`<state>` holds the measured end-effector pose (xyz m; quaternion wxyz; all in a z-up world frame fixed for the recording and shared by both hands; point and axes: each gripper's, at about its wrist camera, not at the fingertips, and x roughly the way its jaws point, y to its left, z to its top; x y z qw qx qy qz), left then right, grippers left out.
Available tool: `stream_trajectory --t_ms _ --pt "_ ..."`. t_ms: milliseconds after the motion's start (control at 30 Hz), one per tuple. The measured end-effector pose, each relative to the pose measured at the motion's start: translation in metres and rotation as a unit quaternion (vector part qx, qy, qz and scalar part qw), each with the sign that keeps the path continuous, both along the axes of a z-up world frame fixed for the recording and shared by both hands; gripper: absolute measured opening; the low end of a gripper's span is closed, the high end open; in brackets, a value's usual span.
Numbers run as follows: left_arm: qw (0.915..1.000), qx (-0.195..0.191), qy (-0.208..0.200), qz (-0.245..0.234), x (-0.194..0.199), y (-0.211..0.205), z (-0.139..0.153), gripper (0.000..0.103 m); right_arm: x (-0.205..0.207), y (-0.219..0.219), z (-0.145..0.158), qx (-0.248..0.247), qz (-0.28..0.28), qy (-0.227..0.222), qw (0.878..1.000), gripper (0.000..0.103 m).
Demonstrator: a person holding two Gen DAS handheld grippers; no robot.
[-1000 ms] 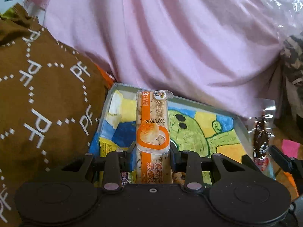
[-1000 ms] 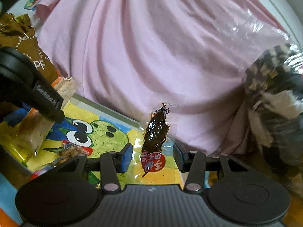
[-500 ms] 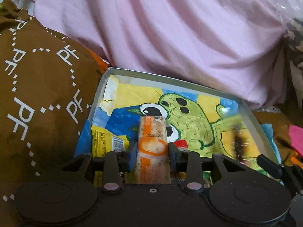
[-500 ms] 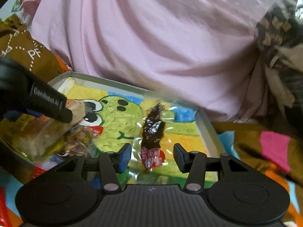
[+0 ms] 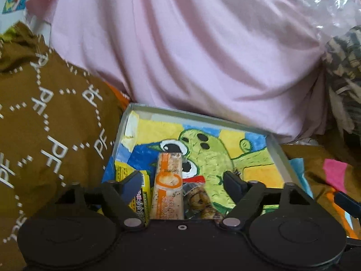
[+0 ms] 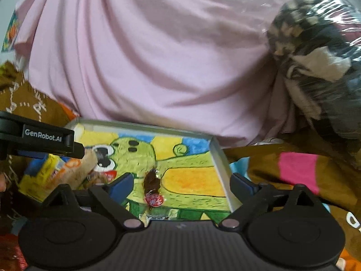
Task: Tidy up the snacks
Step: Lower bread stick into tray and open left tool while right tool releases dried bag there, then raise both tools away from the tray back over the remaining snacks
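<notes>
A shallow box [image 5: 198, 115] with a green cartoon drawing on its floor lies in front of both grippers. My left gripper [image 5: 183, 181] is open above an orange-and-white biscuit pack [image 5: 168, 187] that lies in the box beside a yellow pack [image 5: 144, 181] and a clear cookie pack [image 5: 198, 199]. My right gripper [image 6: 181, 183] is open above a clear sachet of dark dried snack [image 6: 153, 188] with a red label, lying in the box [image 6: 220, 155]. The left gripper's finger [image 6: 45, 139] shows at the left of the right wrist view.
A pink cloth [image 5: 191, 45] rises right behind the box. A brown "PF" patterned fabric [image 5: 45, 135] lies on the left. A plastic-wrapped dark patterned bundle [image 6: 315, 56] sits at the right. Brown and pink fabric [image 6: 293, 169] borders the box's right side.
Both grippers lowered their packs into the box and opened. The biscuit pack and the dark snack sachet now lie loose on the box floor.
</notes>
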<state>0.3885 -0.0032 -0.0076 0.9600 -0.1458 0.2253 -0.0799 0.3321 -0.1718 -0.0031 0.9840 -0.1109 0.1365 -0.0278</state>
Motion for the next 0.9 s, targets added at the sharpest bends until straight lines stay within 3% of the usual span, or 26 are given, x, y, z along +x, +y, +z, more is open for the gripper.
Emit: stream_trajectory --t_ms 267,900 --pt "0.9989 0.027 -0.038 0.005 -0.043 -0.001 0.026 0.102 -0.037 -0.014 0.018 0.026 -0.006 -0.019 0.999 0.103" --pt "0.9956 0.078 -0.052 0.000 -0.174 0.002 0.033 0.102 -0.162 -0.031 0.032 0.031 0.018 -0.026 0.999 0.103"
